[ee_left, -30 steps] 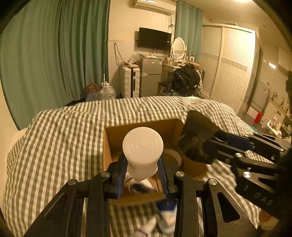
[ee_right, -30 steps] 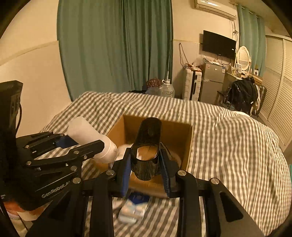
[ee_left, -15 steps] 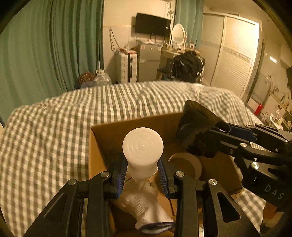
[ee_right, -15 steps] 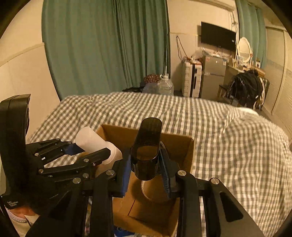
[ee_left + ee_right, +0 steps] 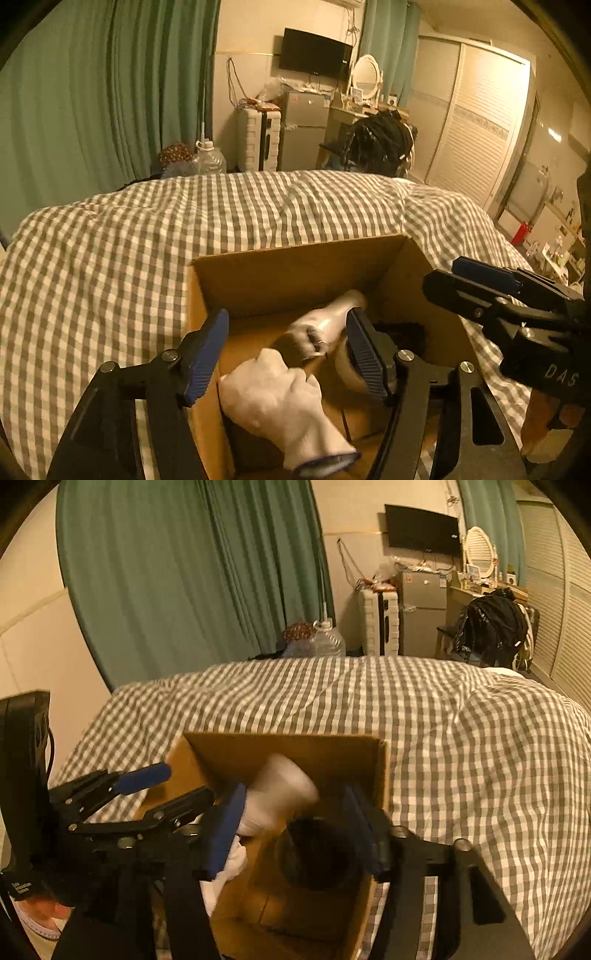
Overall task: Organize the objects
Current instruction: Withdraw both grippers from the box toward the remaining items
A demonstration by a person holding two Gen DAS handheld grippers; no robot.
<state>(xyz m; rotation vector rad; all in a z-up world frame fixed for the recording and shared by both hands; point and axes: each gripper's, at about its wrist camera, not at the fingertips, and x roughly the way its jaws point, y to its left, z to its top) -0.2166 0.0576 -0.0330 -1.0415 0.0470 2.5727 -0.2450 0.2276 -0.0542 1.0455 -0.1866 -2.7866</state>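
An open cardboard box (image 5: 295,266) (image 5: 380,775) sits on the checked bed. My left gripper (image 5: 288,350) is open above the box; the white bottle (image 5: 325,325) (image 5: 280,794) is loose, blurred, inside the box. A white sock (image 5: 280,402) lies in the box's near left corner. My right gripper (image 5: 295,830) is open over the box; the dark cup (image 5: 317,853) is blurred below it inside the box. The right gripper also shows in the left wrist view (image 5: 480,288), and the left gripper in the right wrist view (image 5: 155,790).
A grey-and-white checked bedspread (image 5: 110,258) surrounds the box. A roll of tape (image 5: 345,363) lies in the box. Beyond the bed stand green curtains (image 5: 92,92), a water jug (image 5: 208,158), a suitcase (image 5: 258,138), a small fridge (image 5: 303,129) and a wardrobe (image 5: 476,122).
Both grippers have opened over the box. The white bottle has left the left gripper and the dark cup has left the right gripper; both are now down in the box.
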